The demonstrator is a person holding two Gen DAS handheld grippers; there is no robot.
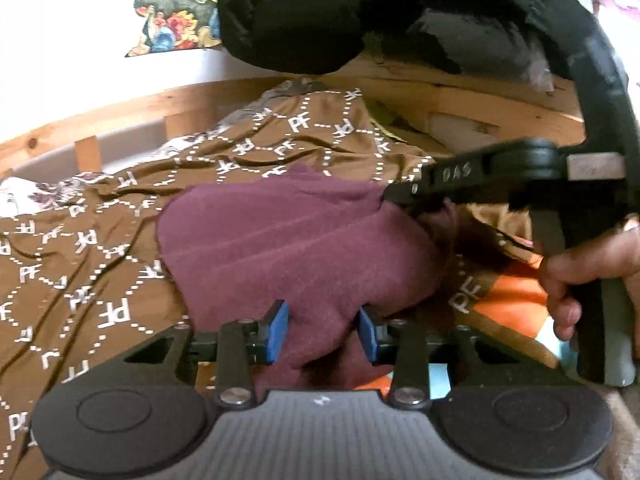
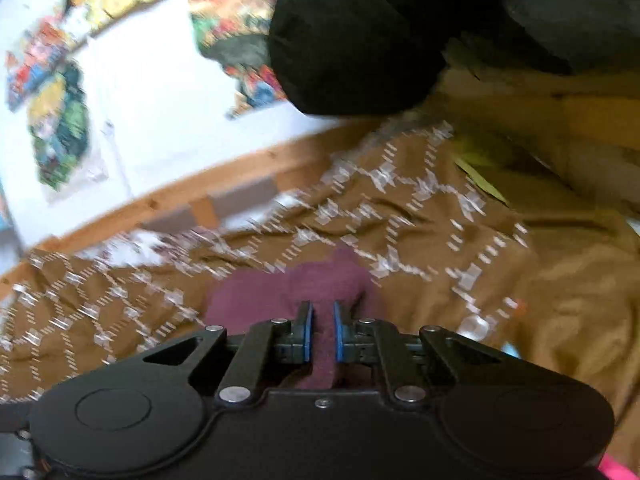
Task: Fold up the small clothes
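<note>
Blue pads of the left gripper (image 1: pixel 323 330) pinch the near edge of the maroon cloth (image 1: pixel 280 240), and the right gripper (image 2: pixel 320 330) is pressed together on another edge of it. Under everything is the brown patterned bedcover (image 1: pixel 100 280) – the cloth lies near its middle, partly lifted. I judge the cloth light, soft and floppy – it will sag between the two grips. Corners or a hem seem the best places to hold.

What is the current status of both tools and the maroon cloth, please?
Left tool pinching maroon cloth. Right tool shut on its other edge. Cloth on brown patterned sheet, nothing blocking.
</note>
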